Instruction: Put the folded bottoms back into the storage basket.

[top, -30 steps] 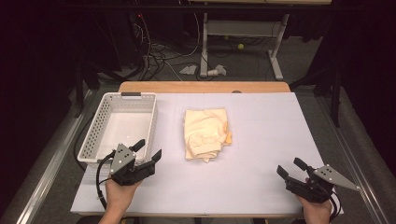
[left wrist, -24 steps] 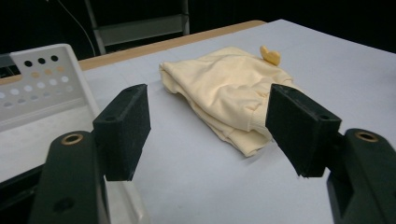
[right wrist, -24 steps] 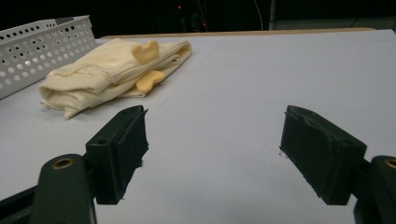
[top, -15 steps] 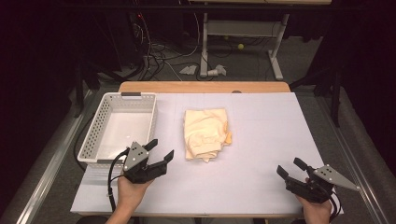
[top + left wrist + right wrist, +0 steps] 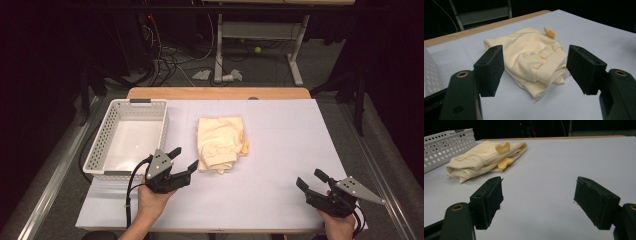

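Left tongs (image 5: 183, 159), spread, have neared the soft ribbed cream garment (image 5: 220, 142); right tongs (image 5: 311, 180) spread.

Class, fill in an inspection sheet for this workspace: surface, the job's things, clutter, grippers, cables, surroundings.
Surface: white sheet over the wooden table.
Job's things: folded cream garment lying on the sheet, apart from the white perforated basket, which holds nothing.
Clutter: nothing seen on the sheet.
Grippers: left gripper open, jaws aimed at the garment's near edge, not touching; right gripper open, low over bare sheet at the near right.
Cables: black cable trailing from the left gripper; tangled cables on the floor behind.
Surroundings: dark room, metal table frame, small yellow ball on the floor.
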Action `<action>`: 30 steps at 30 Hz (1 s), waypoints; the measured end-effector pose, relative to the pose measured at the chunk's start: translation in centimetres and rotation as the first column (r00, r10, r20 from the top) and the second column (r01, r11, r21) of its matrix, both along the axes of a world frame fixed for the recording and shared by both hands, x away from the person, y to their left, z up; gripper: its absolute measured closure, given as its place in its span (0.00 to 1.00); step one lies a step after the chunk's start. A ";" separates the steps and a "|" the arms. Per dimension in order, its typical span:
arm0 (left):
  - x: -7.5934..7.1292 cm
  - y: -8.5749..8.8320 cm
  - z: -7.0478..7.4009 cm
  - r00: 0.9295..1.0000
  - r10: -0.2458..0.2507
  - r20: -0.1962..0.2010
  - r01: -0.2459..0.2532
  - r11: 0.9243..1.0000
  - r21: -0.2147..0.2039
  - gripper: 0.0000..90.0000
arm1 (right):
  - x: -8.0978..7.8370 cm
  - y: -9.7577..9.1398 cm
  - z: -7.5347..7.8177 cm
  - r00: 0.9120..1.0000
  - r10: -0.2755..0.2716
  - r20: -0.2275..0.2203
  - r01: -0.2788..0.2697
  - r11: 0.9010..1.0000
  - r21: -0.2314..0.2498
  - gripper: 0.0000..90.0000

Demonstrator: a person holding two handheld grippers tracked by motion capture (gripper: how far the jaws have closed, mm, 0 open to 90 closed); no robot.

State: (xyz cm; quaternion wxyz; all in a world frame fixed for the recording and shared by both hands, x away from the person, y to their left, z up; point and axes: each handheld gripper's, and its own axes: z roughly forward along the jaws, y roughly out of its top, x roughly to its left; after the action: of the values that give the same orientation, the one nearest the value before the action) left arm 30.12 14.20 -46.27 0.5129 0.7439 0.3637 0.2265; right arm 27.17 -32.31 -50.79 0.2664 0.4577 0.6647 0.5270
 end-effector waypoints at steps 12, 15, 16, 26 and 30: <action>1.3 -2.1 -0.3 0.999 -0.028 -0.019 0.028 1.000 -0.001 0.31 | 0.0 0.0 0.0 1.000 0.002 0.001 -0.002 1.000 0.000 0.26; 1.6 -2.5 -0.4 0.999 -0.033 -0.021 0.033 0.999 -0.003 0.31 | 0.0 0.0 0.0 1.000 0.001 0.002 -0.001 1.000 0.000 0.26; 1.7 -2.6 -0.4 0.999 -0.032 -0.023 0.032 0.999 -0.002 0.31 | 0.0 0.0 0.0 1.000 0.001 0.002 -0.001 1.000 -0.001 0.26; 3.3 -3.5 -0.5 0.998 -0.015 -0.061 0.015 1.000 -0.001 0.28 | 0.1 0.0 -0.1 1.000 -0.002 -0.008 0.002 1.000 0.003 0.26; 4.1 -3.9 -0.4 0.997 -0.003 -0.076 0.003 1.000 0.004 0.26 | 0.1 -0.1 0.0 1.000 -0.007 -0.007 0.007 1.000 0.003 0.26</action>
State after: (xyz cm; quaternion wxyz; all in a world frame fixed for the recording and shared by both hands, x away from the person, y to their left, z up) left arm 34.21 10.26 -46.65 0.4974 0.7536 0.3814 0.1979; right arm 27.23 -32.38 -50.82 0.2653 0.4621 0.6633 0.5256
